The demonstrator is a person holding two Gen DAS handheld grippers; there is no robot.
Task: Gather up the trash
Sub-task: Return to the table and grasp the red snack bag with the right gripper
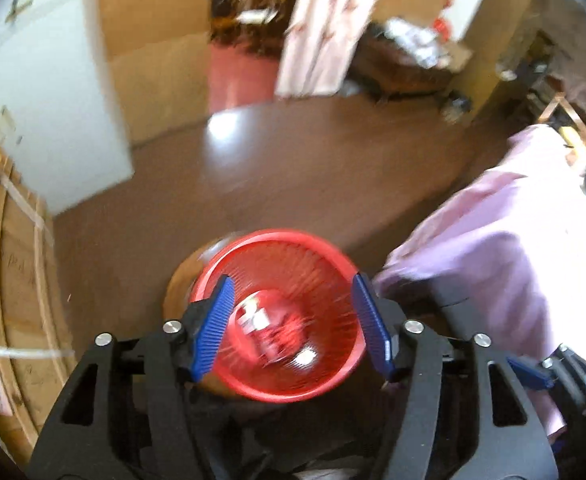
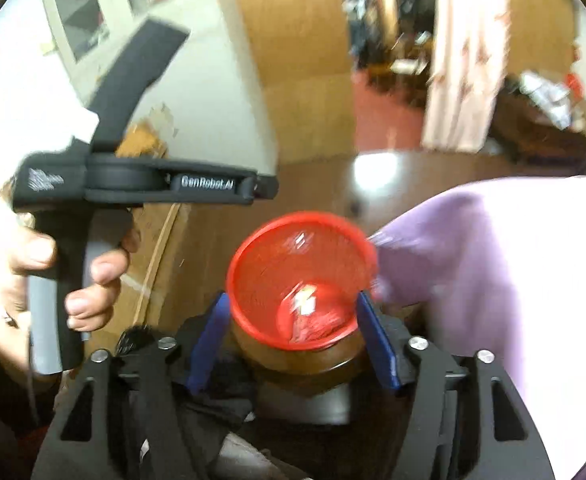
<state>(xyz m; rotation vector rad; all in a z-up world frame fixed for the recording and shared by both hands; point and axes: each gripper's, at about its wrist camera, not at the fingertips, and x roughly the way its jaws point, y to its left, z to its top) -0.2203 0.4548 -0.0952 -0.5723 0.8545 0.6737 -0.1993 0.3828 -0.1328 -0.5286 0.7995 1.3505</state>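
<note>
Left gripper point(image 1: 293, 320): your jaws stand apart, empty, above the basket.
Red basket point(image 1: 333, 380): on a round wooden stool point(image 1: 177, 292), holding what looks like wrappers point(image 1: 269, 328).
Right gripper point(image 2: 293, 340): yours gapes, nothing gripped.

Pink cloth point(image 1: 493, 248), perhaps bedding; curtain point(image 1: 325, 28).

Glossy brown floor point(image 1: 293, 160), white wall point(image 1: 45, 80), pink curtain point(image 1: 325, 28) by doorway.
</note>
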